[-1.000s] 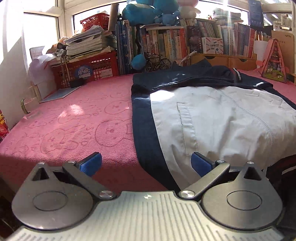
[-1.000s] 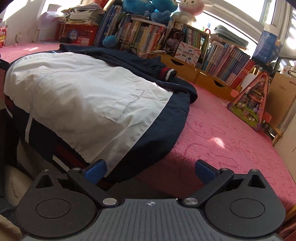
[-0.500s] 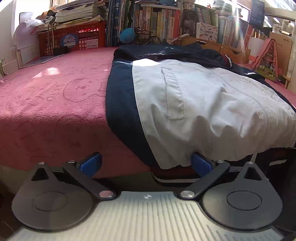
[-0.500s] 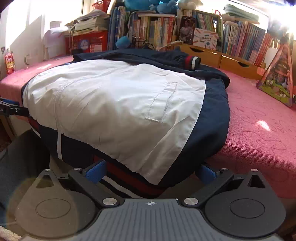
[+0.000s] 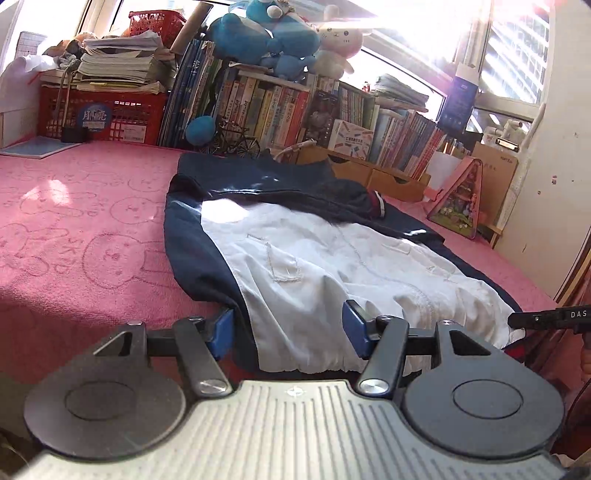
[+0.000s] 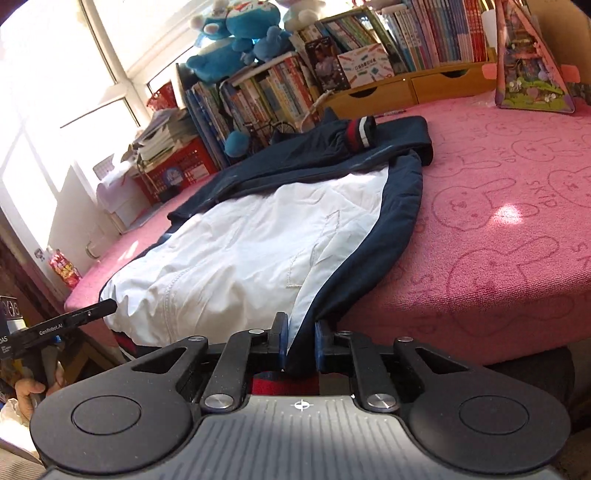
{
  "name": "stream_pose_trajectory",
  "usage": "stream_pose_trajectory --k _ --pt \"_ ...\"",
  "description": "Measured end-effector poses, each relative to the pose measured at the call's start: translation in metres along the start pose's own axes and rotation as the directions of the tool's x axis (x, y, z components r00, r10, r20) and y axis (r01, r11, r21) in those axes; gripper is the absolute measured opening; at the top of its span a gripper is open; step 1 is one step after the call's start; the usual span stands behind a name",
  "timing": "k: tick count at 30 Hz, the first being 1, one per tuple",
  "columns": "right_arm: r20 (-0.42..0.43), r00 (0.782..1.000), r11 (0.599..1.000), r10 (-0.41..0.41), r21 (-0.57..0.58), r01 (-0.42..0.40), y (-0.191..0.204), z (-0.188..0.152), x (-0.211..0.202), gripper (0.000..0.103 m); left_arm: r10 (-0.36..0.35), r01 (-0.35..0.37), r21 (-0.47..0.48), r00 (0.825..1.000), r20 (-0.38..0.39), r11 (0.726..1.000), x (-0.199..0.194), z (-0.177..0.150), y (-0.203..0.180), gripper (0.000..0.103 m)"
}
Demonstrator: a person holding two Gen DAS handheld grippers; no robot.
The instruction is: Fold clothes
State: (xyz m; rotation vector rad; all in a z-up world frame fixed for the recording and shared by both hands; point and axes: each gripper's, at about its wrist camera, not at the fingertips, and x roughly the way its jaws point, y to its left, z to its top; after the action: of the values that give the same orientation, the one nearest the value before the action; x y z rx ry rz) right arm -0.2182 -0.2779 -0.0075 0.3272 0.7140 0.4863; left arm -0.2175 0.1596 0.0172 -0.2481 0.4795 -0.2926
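Navy-and-white jacket spread flat on the pink bunny-print blanket, hem hanging off the near edge. Right gripper just squeezed down, clamped tight on the hem's navy corner. Left gripper also just been closing, hem bunched between the blue pads, but can't tell if really pinching. Bookshelf along the back.

We see the navy-and-white zip jacket lying on the pink rabbit-print bed cover, its hem at the near edge. Behind it stands the row of upright books, plush toys on top, a red plastic crate to their left.
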Motion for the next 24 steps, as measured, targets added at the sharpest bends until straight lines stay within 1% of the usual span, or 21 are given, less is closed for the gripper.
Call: stream_pose_trajectory --k 4,5,7,9,10,12,13,14,16,18,19,20,21,22,23,24 --pt "0.044 0.995 0.993 0.090 0.078 -0.094 -0.002 0.041 0.003 0.016 -0.060 0.062 -0.011 0.993 0.097 0.998 0.008 0.044 0.001 0.059" --pt "0.059 0.993 0.988 0.103 0.108 -0.109 -0.005 0.057 0.010 0.016 -0.058 0.058 0.000 0.991 0.117 0.998 0.015 0.055 0.001 0.059" --pt "0.090 0.990 0.980 0.108 0.160 -0.122 -0.011 0.085 0.028 0.016 -0.032 0.027 0.038 0.990 0.140 0.999 0.038 0.078 -0.001 0.059" --pt "0.118 0.988 0.974 0.097 0.194 -0.119 -0.020 0.114 0.049 0.016 0.010 -0.020 0.067 0.989 0.145 0.998 0.063 0.097 -0.001 0.060" --pt "0.130 0.988 0.974 0.081 0.201 -0.106 -0.024 0.127 0.060 0.016 0.033 -0.045 0.078 0.989 0.143 0.996 0.076 0.105 -0.001 0.061" --pt "0.150 0.989 0.982 -0.010 0.187 -0.018 -0.034 0.156 0.081 0.016 0.085 -0.097 0.088 0.988 0.129 0.991 0.100 0.118 0.002 0.064" --pt "0.160 0.985 0.983 -0.055 0.180 0.026 -0.038 0.171 0.091 0.016 0.125 -0.136 0.090 0.985 0.118 0.987 0.112 0.123 0.003 0.064" --pt "0.169 0.981 0.982 -0.097 0.176 0.067 -0.044 0.184 0.101 0.019 0.163 -0.172 0.092 0.982 0.096 0.981 0.125 0.129 0.004 0.066" --pt "0.169 0.974 0.978 -0.147 0.172 0.118 -0.056 0.201 0.105 0.025 0.228 -0.232 0.094 0.972 0.056 0.968 0.143 0.134 0.011 0.069" --pt "0.178 0.971 0.984 -0.160 0.113 0.141 -0.064 0.204 0.101 0.054 0.286 -0.288 0.118 0.958 0.033 0.950 0.151 0.133 0.020 0.074" --pt "0.186 0.968 0.985 -0.169 0.058 0.161 -0.063 0.200 0.097 0.060 0.302 -0.303 0.135 0.953 0.031 0.943 0.150 0.130 0.023 0.076" --pt "0.191 0.962 0.977 -0.196 -0.045 0.208 -0.057 0.190 0.093 0.067 0.308 -0.309 0.154 0.951 0.032 0.939 0.147 0.127 0.025 0.081" --pt "0.199 0.955 0.956 -0.222 -0.148 0.253 -0.052 0.179 0.089 0.070 0.313 -0.314 0.185 0.949 0.034 0.931 0.141 0.123 0.026 0.086" --pt "0.206 0.947 0.923 -0.246 -0.248 0.294 -0.046 0.168 0.086 0.071 0.326 -0.325 0.214 0.945 0.032 0.921 0.136 0.117 0.026 0.089" --pt "0.202 0.942 0.879 -0.267 -0.349 0.324 -0.041 0.150 0.084 0.071 0.339 -0.335 0.244 0.940 0.030 0.910 0.130 0.111 0.027 0.096" --pt "0.201 0.936 0.824 -0.289 -0.446 0.350 -0.035 0.133 0.082 0.071 0.355 -0.348 0.278 0.935 0.024 0.896 0.124 0.103 0.026 0.100"
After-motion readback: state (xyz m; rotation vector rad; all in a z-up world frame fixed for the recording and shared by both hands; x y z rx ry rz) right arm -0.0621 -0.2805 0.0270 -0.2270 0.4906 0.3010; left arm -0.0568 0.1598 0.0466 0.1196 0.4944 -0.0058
